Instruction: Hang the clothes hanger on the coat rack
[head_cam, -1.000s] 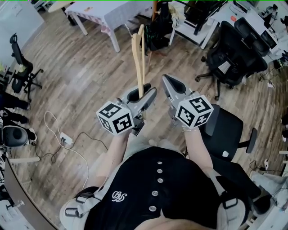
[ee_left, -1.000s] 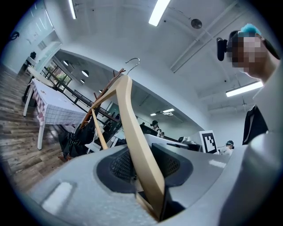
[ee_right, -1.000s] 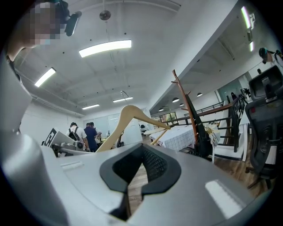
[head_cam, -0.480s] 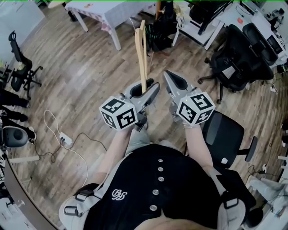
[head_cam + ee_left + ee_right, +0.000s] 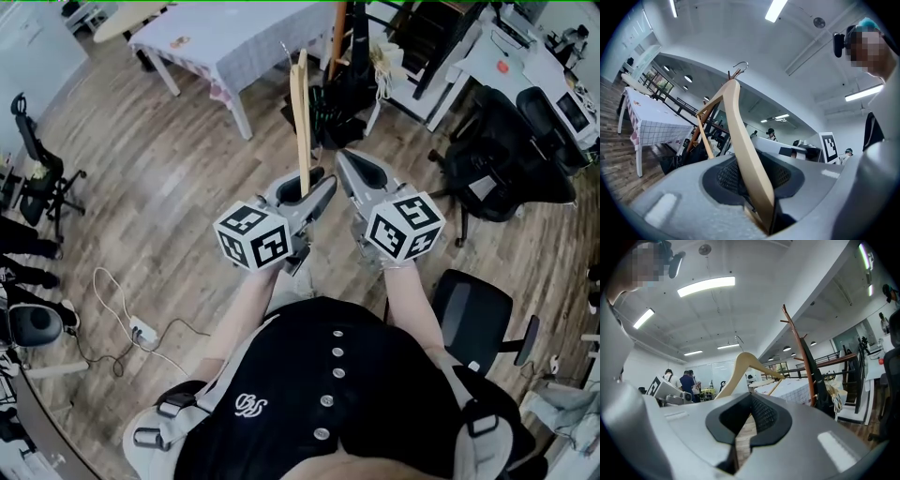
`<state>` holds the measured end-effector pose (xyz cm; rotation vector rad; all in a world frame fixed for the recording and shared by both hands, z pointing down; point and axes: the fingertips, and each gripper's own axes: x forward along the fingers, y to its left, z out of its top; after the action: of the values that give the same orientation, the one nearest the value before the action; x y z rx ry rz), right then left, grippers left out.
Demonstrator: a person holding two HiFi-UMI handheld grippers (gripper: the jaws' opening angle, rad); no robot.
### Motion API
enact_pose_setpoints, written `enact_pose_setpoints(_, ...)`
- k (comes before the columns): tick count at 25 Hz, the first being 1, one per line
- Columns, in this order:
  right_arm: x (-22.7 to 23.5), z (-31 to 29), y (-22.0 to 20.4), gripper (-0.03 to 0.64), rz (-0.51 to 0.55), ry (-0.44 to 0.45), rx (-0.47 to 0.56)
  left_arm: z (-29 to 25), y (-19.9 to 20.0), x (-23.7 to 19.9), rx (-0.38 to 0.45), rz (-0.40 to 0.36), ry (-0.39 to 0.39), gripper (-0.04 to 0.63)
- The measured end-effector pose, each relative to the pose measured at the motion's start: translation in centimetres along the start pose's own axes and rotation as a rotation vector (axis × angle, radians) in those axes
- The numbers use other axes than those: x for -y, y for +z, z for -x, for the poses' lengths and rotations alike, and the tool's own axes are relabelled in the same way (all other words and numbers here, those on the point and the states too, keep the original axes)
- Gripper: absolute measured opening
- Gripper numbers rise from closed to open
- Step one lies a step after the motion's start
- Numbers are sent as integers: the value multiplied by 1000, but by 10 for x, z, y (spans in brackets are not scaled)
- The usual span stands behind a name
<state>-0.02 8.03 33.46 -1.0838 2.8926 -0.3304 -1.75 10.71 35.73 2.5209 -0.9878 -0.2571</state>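
A pale wooden clothes hanger [image 5: 300, 111] with a metal hook stands upright in my left gripper [image 5: 311, 190], which is shut on its lower arm. In the left gripper view the hanger [image 5: 740, 136] rises from between the jaws, hook [image 5: 740, 65] on top. My right gripper [image 5: 360, 172] sits just right of it, jaws together and holding nothing. The brown wooden coat rack [image 5: 800, 357] stands ahead on the right in the right gripper view, beyond the hanger [image 5: 743, 364]. Its pole [image 5: 336, 37] shows at the top of the head view, with dark clothing hung round it.
A white table with a checked cloth [image 5: 225, 37] stands ahead to the left. Black office chairs stand at the right [image 5: 497, 150] and close by my right side [image 5: 473, 314]. A cable and power strip [image 5: 141, 330] lie on the wooden floor at the left.
Both grippers and the hanger have travelled forward together. The table and the coat rack are now nearer, and the chair at my right has slid back in the view.
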Motion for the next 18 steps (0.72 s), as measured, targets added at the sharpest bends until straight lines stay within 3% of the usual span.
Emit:
enact_pose_setpoints(7,30,-65,25,-2,40,-20,39,-30,32,-63,-19,-18,-26,117)
enact_pose_setpoints(18,56,-104,17,-2,20,-56,19,-50,43,-106,-62,-16,-54,117)
